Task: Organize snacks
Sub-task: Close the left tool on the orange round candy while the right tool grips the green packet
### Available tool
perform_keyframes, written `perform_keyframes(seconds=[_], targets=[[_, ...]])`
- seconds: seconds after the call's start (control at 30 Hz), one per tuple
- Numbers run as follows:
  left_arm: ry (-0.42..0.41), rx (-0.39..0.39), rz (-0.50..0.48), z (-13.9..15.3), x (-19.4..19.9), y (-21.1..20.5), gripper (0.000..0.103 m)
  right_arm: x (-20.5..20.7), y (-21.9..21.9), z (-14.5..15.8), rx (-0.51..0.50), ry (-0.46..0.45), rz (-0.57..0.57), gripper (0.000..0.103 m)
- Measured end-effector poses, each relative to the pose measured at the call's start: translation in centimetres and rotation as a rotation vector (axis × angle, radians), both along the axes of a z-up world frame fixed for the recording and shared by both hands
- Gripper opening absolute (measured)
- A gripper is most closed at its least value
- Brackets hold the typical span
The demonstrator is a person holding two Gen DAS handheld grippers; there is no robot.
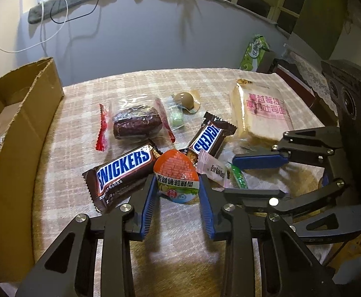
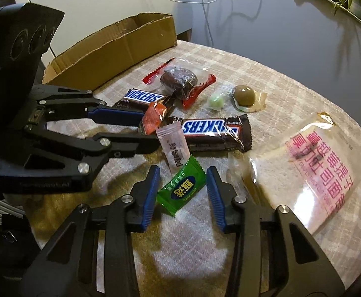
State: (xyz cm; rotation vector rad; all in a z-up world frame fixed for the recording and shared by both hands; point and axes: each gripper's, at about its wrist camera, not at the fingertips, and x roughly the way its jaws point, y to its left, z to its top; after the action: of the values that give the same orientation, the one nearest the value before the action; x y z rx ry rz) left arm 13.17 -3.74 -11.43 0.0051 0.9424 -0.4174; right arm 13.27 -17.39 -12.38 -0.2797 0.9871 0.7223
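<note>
Nearest the left wrist camera, the left hand-held gripper point(image 1: 178, 193) has its blue pads pressed against both sides of an orange egg-shaped snack packet point(image 1: 176, 177), so it looks clamped on it, though the packet still sits low over the worktop point(image 1: 64, 148).

Going left to right in that view: a cardboard box point(image 1: 19, 128) stands at the worktop's left edge with a few wrapped items dimly visible inside, which suggests only a small part of the sorting is done. Beside it on the checked cloth lie a large Snickers bar point(image 1: 123, 170), a dark cake in a clear wrapper with red ends point(image 1: 135, 123), a small pale green sweet point(image 1: 176, 116), a brown braised egg in a clear pack point(image 1: 186, 100), a second Snickers bar point(image 1: 208, 136), a white sachet point(image 1: 213, 170) and a bagged slice of toast point(image 1: 262, 113).

From the right wrist view, the right hand-held gripper point(image 2: 182, 188) straddles a green candy packet point(image 2: 181, 188); its left pad touches the wrapper, while the right pad seems just clear, so it is not yet gripping.

By the look of it, most of the snacks remain outside the box, and the task is still in an early to middle stage.
</note>
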Motion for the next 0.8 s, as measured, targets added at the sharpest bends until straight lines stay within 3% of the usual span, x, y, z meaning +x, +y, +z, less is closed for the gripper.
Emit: perform_keyframes(seconds=[0.4,0.8], targets=[[-0.014,-0.017,0.024,0.7,-1.2,0.8,0.032,-1.1,-1.3,0.8,0.008,-0.017,-0.037,0.04],[-0.09,-0.017,0.066,3.8,-3.0,2.2,0.032,-2.1,-0.9,3.6,0.039,-0.065,-0.039,0.04]])
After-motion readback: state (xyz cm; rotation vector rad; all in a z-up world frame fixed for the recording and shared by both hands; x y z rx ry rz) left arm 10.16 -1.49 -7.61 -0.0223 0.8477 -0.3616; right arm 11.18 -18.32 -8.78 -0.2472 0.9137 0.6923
